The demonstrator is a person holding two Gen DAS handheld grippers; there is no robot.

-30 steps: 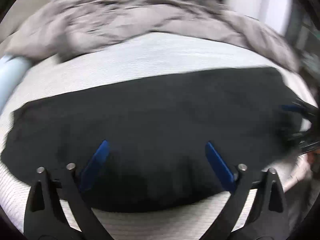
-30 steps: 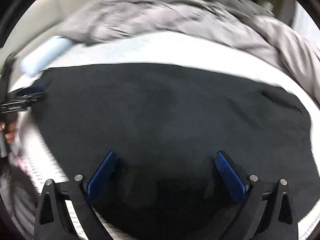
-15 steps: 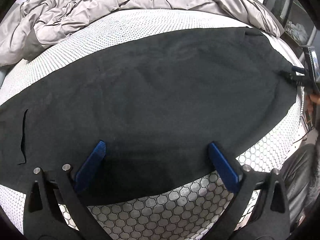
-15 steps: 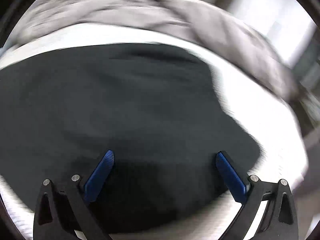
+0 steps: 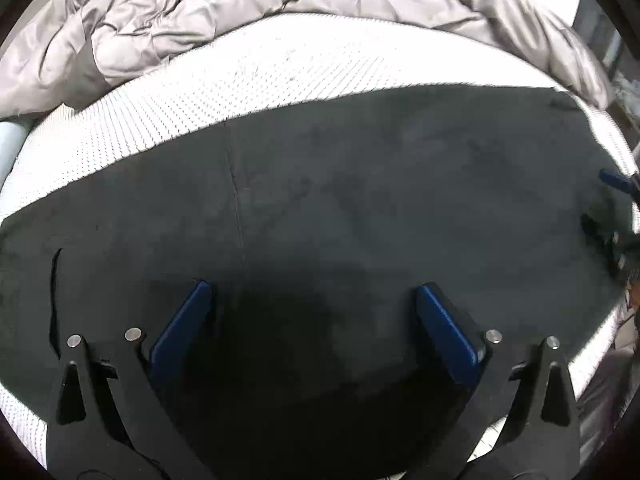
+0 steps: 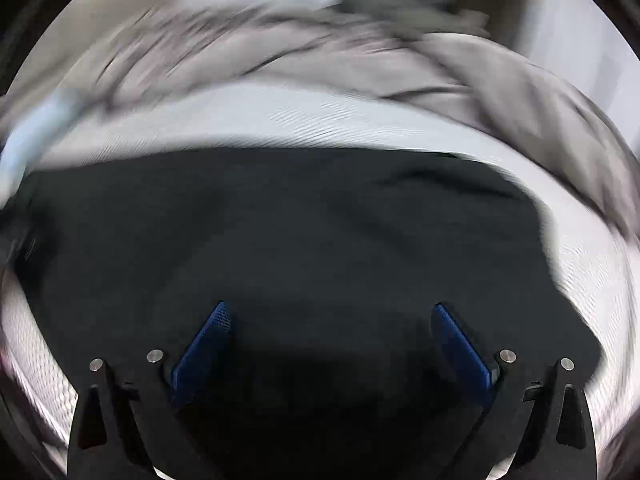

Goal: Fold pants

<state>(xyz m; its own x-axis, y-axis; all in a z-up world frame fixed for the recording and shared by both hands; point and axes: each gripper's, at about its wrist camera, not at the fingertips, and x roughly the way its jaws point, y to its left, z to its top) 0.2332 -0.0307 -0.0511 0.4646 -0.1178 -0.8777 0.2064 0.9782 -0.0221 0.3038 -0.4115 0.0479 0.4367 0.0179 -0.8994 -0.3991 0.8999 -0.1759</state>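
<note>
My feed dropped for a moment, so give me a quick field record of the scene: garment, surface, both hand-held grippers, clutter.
garment: black pants, spread flat
surface: white textured mattress
left hand-held gripper: open, empty, over the pants
right hand-held gripper: open, empty, over the pants; view blurred
clutter: grey duvet bunched along the far side, off the pants

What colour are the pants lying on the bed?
Black pants, spread flat on the white mattress; the left wrist view shows it best.

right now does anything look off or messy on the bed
Nothing odd with the pants: they lie flat on the mattress. The grey duvet is bunched up behind them. Both grippers, left and right, are open.
</note>
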